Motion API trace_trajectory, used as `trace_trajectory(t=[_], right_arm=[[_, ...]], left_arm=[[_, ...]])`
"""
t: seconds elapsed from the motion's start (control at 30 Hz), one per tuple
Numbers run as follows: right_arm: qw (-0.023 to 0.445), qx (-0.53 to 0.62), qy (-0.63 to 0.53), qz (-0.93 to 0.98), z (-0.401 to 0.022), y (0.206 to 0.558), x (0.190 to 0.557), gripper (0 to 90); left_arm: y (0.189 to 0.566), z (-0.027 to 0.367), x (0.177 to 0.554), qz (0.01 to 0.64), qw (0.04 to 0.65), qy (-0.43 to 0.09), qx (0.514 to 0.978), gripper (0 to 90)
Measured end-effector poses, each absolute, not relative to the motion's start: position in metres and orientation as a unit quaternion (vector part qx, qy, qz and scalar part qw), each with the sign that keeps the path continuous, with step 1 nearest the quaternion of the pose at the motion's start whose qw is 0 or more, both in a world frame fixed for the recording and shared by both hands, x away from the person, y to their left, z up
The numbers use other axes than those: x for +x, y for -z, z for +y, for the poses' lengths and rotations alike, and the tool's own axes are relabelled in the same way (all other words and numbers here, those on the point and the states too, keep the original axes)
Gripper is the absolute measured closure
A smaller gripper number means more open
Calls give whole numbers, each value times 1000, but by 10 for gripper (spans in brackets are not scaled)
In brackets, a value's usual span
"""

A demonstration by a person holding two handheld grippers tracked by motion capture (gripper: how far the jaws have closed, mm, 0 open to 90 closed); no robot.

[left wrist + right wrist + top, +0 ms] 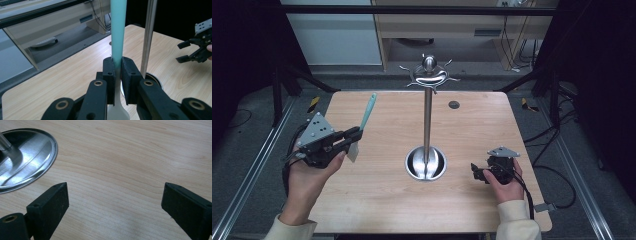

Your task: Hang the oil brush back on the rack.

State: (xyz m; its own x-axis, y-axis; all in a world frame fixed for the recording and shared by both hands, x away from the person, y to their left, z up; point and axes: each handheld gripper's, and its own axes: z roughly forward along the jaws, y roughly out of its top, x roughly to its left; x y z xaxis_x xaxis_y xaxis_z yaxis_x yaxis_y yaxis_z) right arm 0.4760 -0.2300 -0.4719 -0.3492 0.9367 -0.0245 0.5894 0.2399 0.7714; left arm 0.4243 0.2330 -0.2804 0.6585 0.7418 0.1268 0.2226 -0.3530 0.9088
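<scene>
A spatula with a teal handle [368, 111] and a white blade [353, 151] is held above the table's left side, handle pointing up and away. My left gripper [356, 134] is shut on it where handle meets blade; the left gripper view shows the teal handle [117, 32] rising from between the pads [109, 75] and the white blade [119, 108] below. A steel stand with a pole [427, 120], a round base [426, 163] and hooks at the top [429, 75] is at the table's centre. My right gripper [475, 171] rests open near the table's right front, jaws wide apart over bare wood [115, 202].
The wooden table [387, 200] has a small dark round insert [454, 104] at the back right. The stand's base [22, 157] lies left of the right jaws. Metal rails run along both sides of the table, and a desk stands behind it.
</scene>
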Motion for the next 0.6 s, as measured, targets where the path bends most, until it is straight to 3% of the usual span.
trace_trajectory(t=[0.6], right_arm=[[259, 508, -343, 747, -230, 470, 475, 82]], left_arm=[[257, 213, 418, 277, 495, -273, 777, 818]])
